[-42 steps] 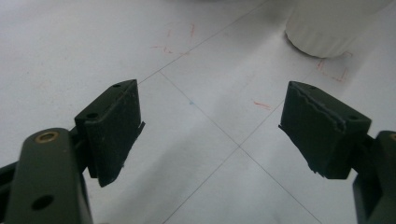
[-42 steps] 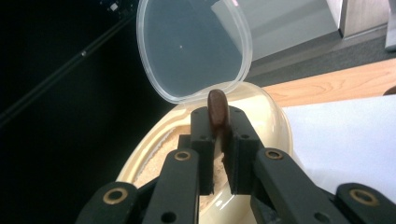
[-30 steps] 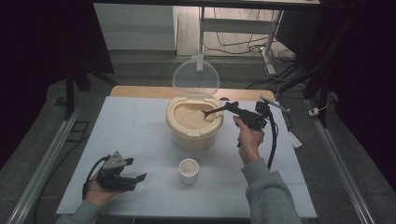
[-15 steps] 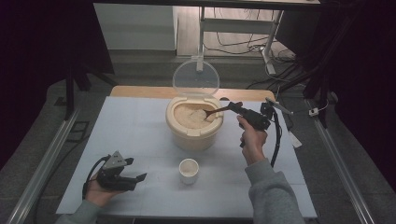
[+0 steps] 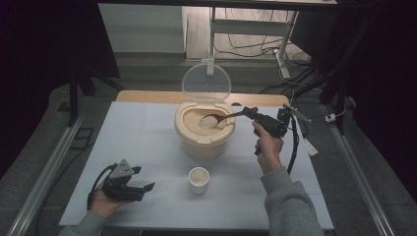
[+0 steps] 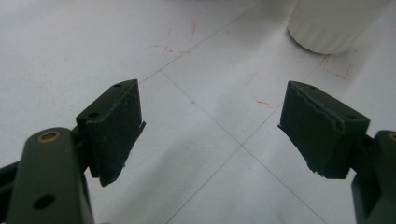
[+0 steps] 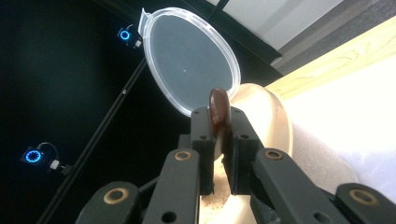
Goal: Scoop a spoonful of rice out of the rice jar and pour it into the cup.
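Pale blue sheeting covers the desk (image 5: pixel 147 142), which stands in a dim room with dark surroundings and cables on the floor beyond. Nearest the person, the left gripper (image 5: pixel 145 188) rests low by the front left edge, cradled in the left hand (image 5: pixel 103 202); its jaws stand wide apart with nothing between them, and the left gripper view looks past the two black pads (image 6: pixel 116 126) onto bare sheet marked with faint red ticks. Judged from this pose, that gripper is parked clear of the work, ready to steady something if needed. Just right of it, and well apart, a small white cup (image 5: pixel 198 179) stands upright in front of the rice container; it appears to hold some pale grain, and its spot close under the container likely keeps the transfer path short. Farther back, the cream rice container (image 5: pixel 204 139) sits mid-desk with its clear hinged lid (image 5: pixel 206 82) tipped up and back, leaving the mouth open. From the right side, the right gripper (image 5: pixel 250 112) is clamped tight on the handle of a brown wooden spoon (image 5: pixel 222 118), whose bowl lies loaded over the rice inside the container. The right gripper view shows the handle end (image 7: pixel 218 106) pinched edge-on between the jaws, a grip that probably keeps the bowl from rolling while scooping.
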Motion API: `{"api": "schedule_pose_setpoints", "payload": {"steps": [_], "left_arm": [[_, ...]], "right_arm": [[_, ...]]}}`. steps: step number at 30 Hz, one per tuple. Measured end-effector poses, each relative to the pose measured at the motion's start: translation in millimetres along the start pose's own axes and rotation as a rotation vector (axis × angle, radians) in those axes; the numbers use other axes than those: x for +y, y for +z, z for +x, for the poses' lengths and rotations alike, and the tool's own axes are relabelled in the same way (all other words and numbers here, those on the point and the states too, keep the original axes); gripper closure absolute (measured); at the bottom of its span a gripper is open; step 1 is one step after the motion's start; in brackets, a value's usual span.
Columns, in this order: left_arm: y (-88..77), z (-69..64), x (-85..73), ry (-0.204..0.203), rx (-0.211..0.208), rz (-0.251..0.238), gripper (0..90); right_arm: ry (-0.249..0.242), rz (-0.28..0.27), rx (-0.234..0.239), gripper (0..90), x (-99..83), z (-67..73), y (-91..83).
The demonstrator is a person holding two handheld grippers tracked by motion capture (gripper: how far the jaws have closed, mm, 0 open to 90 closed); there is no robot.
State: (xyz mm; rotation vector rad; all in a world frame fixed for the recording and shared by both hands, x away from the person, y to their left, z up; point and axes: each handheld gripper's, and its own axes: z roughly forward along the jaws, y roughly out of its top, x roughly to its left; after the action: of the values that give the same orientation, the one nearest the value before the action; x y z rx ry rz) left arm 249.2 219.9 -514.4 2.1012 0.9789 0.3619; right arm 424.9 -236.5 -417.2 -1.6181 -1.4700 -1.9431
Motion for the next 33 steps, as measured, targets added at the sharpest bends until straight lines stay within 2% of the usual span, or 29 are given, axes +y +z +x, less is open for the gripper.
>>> {"api": "schedule_pose_setpoints", "payload": {"steps": [15, 19, 33], "left_arm": [[0.3, 1.3, -0.4, -0.001, 0.001, 0.003, 21.1], [0.2, 1.6, -0.5, -0.002, 0.001, 0.001, 21.1], [-0.1, 1.6, -0.5, -0.003, 0.001, 0.001, 21.2]], "right_arm": [[0.03, -0.015, 0.018, 83.1, 3.3, 0.9, -3.8], [0.008, -0.008, 0.015, 83.1, 4.2, 3.4, -4.5], [0.012, 0.022, 0.03, 83.1, 4.4, 9.8, -14.8]]}}
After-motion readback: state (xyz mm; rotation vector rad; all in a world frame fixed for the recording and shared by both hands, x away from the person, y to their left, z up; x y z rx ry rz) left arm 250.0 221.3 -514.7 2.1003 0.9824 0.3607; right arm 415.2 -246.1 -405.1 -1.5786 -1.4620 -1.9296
